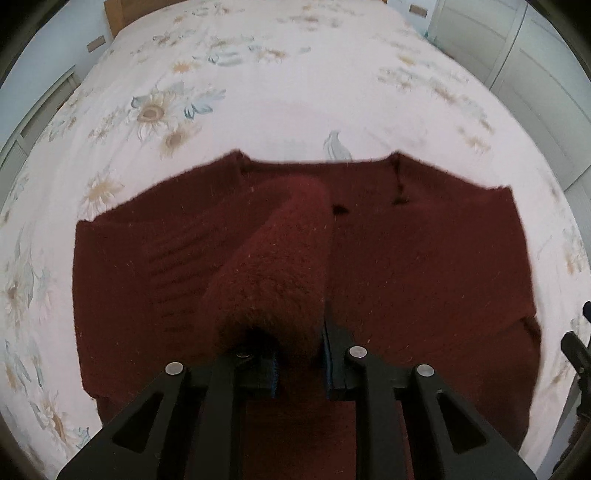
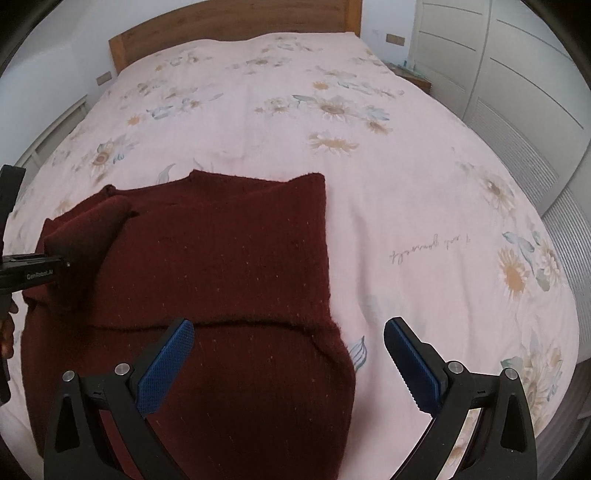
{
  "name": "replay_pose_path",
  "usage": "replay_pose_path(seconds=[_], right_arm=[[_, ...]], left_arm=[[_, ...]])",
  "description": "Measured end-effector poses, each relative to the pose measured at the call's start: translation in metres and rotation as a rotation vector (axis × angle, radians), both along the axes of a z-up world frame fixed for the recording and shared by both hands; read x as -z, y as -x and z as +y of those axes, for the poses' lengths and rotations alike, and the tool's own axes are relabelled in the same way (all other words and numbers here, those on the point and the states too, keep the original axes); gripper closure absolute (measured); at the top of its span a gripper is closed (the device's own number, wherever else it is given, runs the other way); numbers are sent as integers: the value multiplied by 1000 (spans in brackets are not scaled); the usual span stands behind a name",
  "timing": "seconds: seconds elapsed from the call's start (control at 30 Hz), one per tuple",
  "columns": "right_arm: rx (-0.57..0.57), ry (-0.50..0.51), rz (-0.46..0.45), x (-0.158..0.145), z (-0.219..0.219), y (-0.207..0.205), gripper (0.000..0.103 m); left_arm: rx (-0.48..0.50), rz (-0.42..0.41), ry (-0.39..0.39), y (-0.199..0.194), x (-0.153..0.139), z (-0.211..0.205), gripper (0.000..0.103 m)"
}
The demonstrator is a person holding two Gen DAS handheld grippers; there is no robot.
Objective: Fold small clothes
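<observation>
A dark red knitted sweater (image 1: 406,266) lies flat on the bed; it also shows in the right wrist view (image 2: 221,251). My left gripper (image 1: 301,354) is shut on the sweater's left sleeve (image 1: 273,266) and holds it lifted over the body, draped toward the collar. The lifted sleeve (image 2: 85,236) shows at the left of the right wrist view, with the left gripper's body (image 2: 29,273) beside it. The right sleeve is folded across the body, its edge (image 2: 258,319) running sideways. My right gripper (image 2: 288,365) is open and empty above the sweater's lower right edge.
The bed (image 2: 406,221) has a pale pink floral cover and a wooden headboard (image 2: 229,29). White wardrobe doors (image 2: 517,74) stand to the right of the bed. A white wall and low furniture (image 2: 55,122) are on the left.
</observation>
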State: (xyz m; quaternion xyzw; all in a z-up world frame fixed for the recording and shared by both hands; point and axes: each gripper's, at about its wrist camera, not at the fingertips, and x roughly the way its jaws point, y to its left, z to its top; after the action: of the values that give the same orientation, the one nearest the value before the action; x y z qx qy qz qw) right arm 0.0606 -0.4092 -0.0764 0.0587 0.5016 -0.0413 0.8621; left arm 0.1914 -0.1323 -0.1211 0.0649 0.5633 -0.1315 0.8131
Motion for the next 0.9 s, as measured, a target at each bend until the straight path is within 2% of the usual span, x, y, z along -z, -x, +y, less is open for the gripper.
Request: replay_pose_path(seconds=[0.07, 0.17, 0.23, 0.4, 0.5, 0.7, 0.77, 0.9], right_arm=[[0, -5, -2, 0, 0, 1, 1], [-2, -7, -8, -2, 1, 1, 1], [4, -10, -18, -4, 1, 3, 1], [24, -31, -40, -9, 0, 7, 1], [7, -32, -26, -7, 5, 6, 1], [-34, -5, -20, -9, 17, 4, 1], [-40, -7, -21, -9, 22, 2, 1], [-76, -5, -18, -9, 38, -2, 1]], left_arm=[[4, 14, -4, 3, 2, -3, 83], [-6, 46, 12, 4, 1, -4, 63], [-7, 58, 18, 7, -2, -4, 55], [36, 79, 61, 20, -17, -2, 5], [70, 92, 83, 29, -20, 4, 2], [58, 63, 92, 45, -25, 38, 1], [50, 49, 77, 46, -28, 54, 1], [-3, 39, -12, 39, -32, 93, 1]])
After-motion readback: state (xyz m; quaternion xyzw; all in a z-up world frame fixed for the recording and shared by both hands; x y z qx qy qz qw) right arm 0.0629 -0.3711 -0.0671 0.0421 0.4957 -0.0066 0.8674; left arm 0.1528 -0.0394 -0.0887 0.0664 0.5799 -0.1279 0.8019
